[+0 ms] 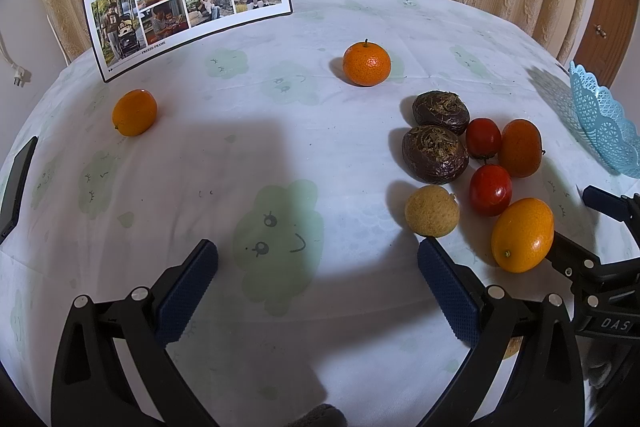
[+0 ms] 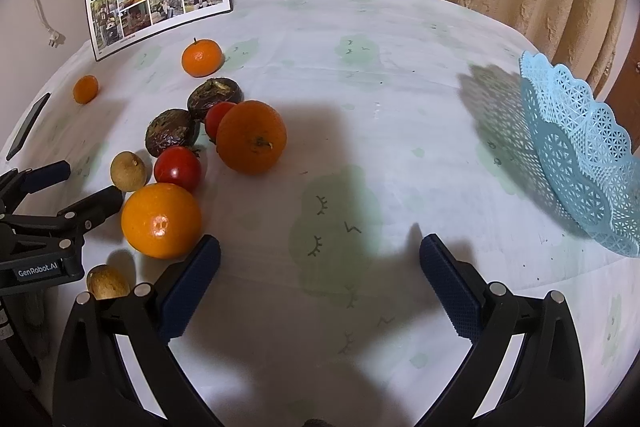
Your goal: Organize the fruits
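A cluster of fruit lies on the table: two dark passion fruits [image 1: 436,151], two red tomatoes [image 1: 490,189], two orange kumquats [image 1: 522,235], a tan longan [image 1: 431,211]. A mandarin [image 1: 366,63] and another kumquat [image 1: 134,112] lie apart, farther back. A blue lace basket [image 2: 580,155] stands at the right. My left gripper [image 1: 318,259] is open and empty, left of the cluster. My right gripper [image 2: 320,255] is open and empty, between the cluster and the basket. A second longan [image 2: 107,282] lies near it.
A photo card [image 1: 188,3] held by clips stands at the table's back left. A dark phone [image 1: 18,183] lies at the left edge. Curtains hang behind the round table [image 1: 280,155], which has a pale cloth with green prints.
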